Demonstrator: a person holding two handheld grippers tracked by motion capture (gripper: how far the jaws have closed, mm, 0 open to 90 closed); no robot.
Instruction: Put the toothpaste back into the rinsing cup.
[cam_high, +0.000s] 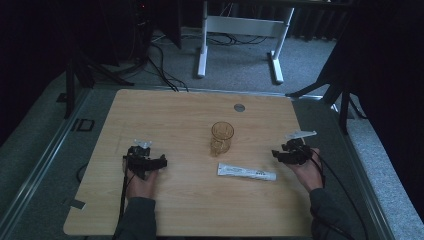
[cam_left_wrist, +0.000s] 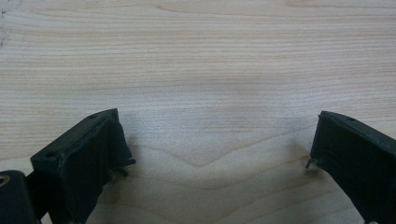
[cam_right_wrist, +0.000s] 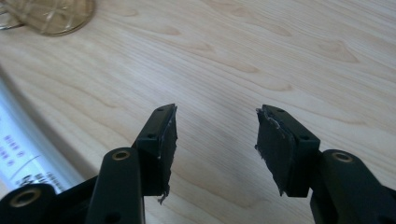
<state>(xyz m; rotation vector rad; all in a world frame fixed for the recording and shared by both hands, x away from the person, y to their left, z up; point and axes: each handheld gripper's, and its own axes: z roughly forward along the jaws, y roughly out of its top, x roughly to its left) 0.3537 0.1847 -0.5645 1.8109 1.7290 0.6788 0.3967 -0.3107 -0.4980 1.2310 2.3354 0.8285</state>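
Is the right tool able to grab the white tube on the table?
Probably yes. The right tool is open with nothing between its jaws, and the white tube lies flat close beside it on the table. Only bare wood lies between them; the amber glass mug stands aside.

White tube (cam_high: 246, 172) flat by upright amber mug (cam_high: 222, 138).

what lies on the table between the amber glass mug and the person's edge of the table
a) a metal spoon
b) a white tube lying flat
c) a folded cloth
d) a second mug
b: in the high view a white tube lies flat on the wooden table, just on the person's side of the amber glass mug, with bare wood around it.
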